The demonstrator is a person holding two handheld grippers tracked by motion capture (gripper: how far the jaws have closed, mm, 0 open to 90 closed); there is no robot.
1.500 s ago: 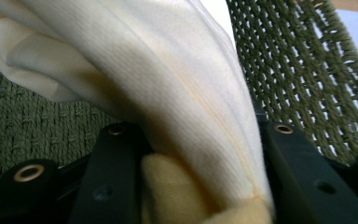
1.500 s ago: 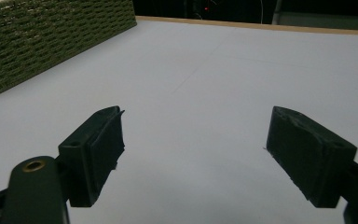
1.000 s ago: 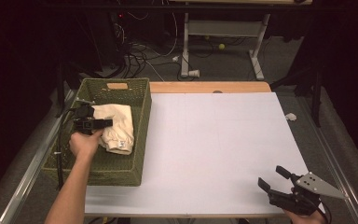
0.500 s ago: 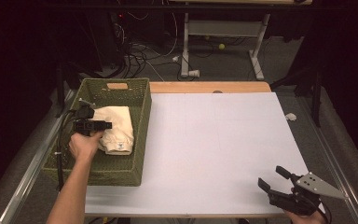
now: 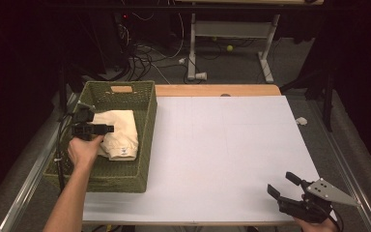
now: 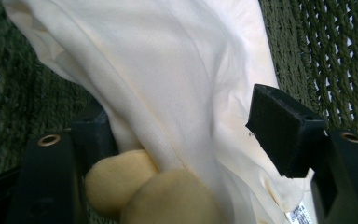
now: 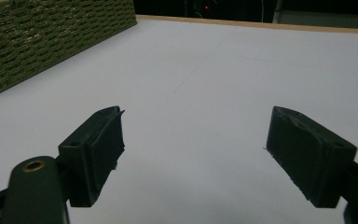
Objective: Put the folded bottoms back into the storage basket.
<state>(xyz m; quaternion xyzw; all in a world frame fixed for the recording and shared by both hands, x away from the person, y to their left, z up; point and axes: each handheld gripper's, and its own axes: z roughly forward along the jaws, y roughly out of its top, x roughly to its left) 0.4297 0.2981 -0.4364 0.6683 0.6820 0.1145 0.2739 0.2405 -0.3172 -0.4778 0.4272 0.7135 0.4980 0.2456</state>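
Left tongs [image 5: 107, 129], just opening, straddle cloth [image 5: 121, 133] inside basket [image 5: 147, 125].

I can read no text anywhere. A small white label [image 6: 302, 213] is sewn to the cream garment [image 6: 177, 79] lying between my left jaws, and it carries dark print too small and blurred to make out. The same label [image 5: 121, 152] shows at the garment's near edge.
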